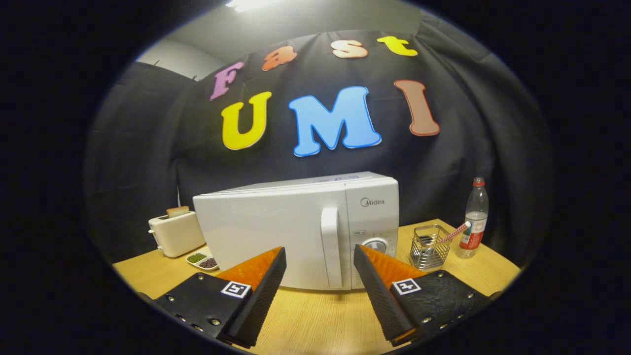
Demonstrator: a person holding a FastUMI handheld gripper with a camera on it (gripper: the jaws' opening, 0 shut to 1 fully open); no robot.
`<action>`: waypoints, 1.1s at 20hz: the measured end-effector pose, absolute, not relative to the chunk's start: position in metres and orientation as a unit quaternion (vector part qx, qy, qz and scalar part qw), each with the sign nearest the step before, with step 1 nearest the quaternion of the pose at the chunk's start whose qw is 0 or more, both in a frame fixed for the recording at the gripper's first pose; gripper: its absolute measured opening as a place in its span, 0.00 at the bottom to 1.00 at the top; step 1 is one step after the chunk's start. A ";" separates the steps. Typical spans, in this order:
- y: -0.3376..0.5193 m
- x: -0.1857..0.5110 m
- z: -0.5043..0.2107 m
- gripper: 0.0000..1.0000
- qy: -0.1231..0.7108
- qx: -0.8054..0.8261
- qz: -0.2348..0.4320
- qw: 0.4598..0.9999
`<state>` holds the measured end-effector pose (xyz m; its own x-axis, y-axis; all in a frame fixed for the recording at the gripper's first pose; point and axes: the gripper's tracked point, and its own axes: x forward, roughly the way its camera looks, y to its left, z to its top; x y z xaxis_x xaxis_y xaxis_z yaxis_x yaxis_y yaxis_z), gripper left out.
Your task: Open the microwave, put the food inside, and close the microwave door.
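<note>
A white microwave (276, 231) stands on the wooden table (315, 320) with its door closed. Its upright door handle (331, 246) sits just beyond the gap between my fingers, a little right of the door's middle. The round control knob (375, 245) is to the right of the handle. My gripper (319, 252) is open, hovering above the table a short way in front of the microwave, with nothing between its fingers. A small white dish of food (203, 260) lies by the microwave's left front corner.
A white toaster (176, 232) with a slice of bread in it stands left of the microwave. To the right are a wire mesh holder (430, 246) with a striped straw and a clear plastic bottle (474, 219). Black cloth closes the back.
</note>
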<state>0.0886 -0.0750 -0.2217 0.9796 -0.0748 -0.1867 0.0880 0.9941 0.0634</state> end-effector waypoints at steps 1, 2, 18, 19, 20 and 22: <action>-0.080 0.098 -0.227 0.89 0.101 0.040 -0.051 0.993; -0.087 0.108 -0.229 0.89 0.102 0.035 -0.064 0.992; -0.096 0.147 -0.247 0.29 0.121 -0.053 -0.151 0.980; -0.097 0.147 -0.249 0.23 0.124 -0.045 -0.146 0.981; -0.096 0.147 -0.248 0.22 0.122 -0.030 -0.140 0.982; -0.094 0.147 -0.249 0.14 0.122 -0.019 -0.128 0.984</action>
